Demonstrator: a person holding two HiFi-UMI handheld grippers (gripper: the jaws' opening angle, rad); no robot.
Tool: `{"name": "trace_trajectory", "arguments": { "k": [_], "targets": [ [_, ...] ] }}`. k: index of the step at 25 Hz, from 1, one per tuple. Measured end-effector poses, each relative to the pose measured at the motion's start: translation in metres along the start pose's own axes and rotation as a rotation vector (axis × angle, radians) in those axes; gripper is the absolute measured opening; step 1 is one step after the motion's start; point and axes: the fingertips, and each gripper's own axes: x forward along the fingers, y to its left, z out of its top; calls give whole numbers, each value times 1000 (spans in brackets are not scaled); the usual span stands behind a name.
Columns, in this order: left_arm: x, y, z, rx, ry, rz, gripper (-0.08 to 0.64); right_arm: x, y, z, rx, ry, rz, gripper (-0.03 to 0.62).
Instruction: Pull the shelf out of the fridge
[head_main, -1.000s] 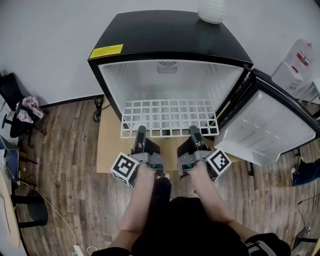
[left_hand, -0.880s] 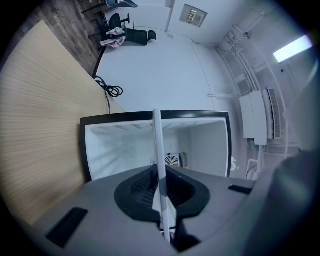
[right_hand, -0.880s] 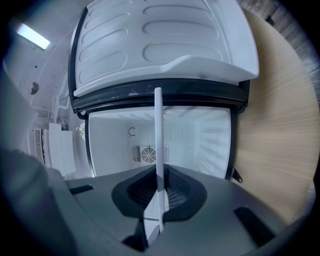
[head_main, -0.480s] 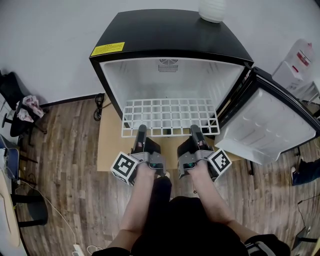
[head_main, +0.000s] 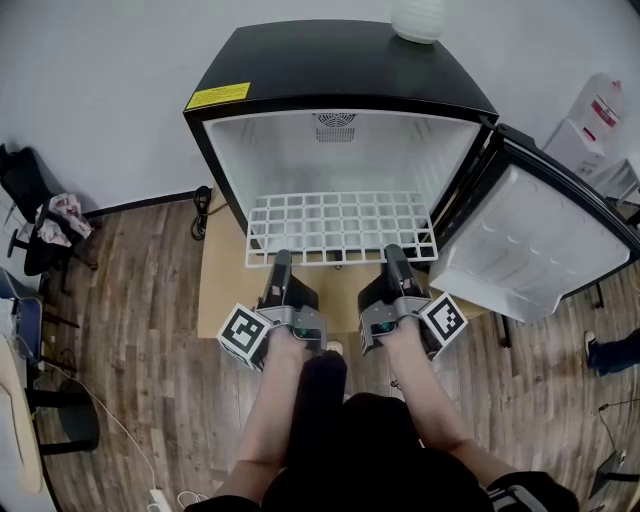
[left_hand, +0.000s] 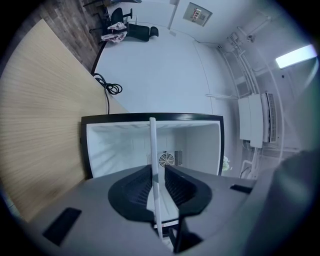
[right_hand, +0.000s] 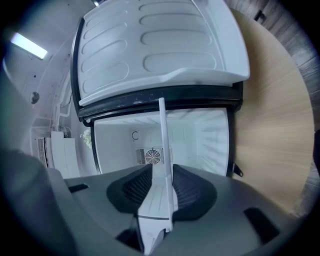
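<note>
Head view: yellow label (head_main: 216, 96) on fridge (head_main: 340, 60) top, print unreadable

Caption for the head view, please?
Left tool and right tool, jaws opening around the shelf drawn partway from the fridge.

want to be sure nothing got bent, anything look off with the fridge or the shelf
Nothing stands out. The wire shelf sits level, partly out of the open fridge, its front edge between the jaws of the left gripper and right gripper, which are opening. No bend or spill shows.
</note>
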Motion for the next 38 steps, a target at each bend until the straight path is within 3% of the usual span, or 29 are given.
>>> {"name": "trace_trajectory", "arguments": {
  "k": [10, 13, 18, 22, 29, 31, 34, 38],
  "targets": [
    [-30, 1, -1, 39, 19, 26, 64, -29, -2, 4, 4, -33, -10, 94],
    [-39, 2, -2, 94, 40, 42, 64, -40, -4, 3, -22, -28, -20, 94],
    [-52, -2, -3, 361, 102, 58, 64, -57, -1, -2, -217, 28, -32, 94],
    [-56, -14, -6, 605, 163, 52, 64, -66, 11, 2, -506, 56, -31, 94],
    [-61, -30, -19, 1197, 249, 74, 64, -73, 37, 4, -973, 106, -32, 74],
    [-62, -37, -24, 1330, 262, 66, 64, -76, 45, 1, -1114, 123, -24, 71],
    [-64, -44, -36, 1425, 304, 21, 64, -79, 56, -11, -1290, 175, 20, 58],
    [-71, -48, -60, 1465, 409, -74, 26, -84, 61, -26, -1448, 252, 83, 19]
  ]
}}
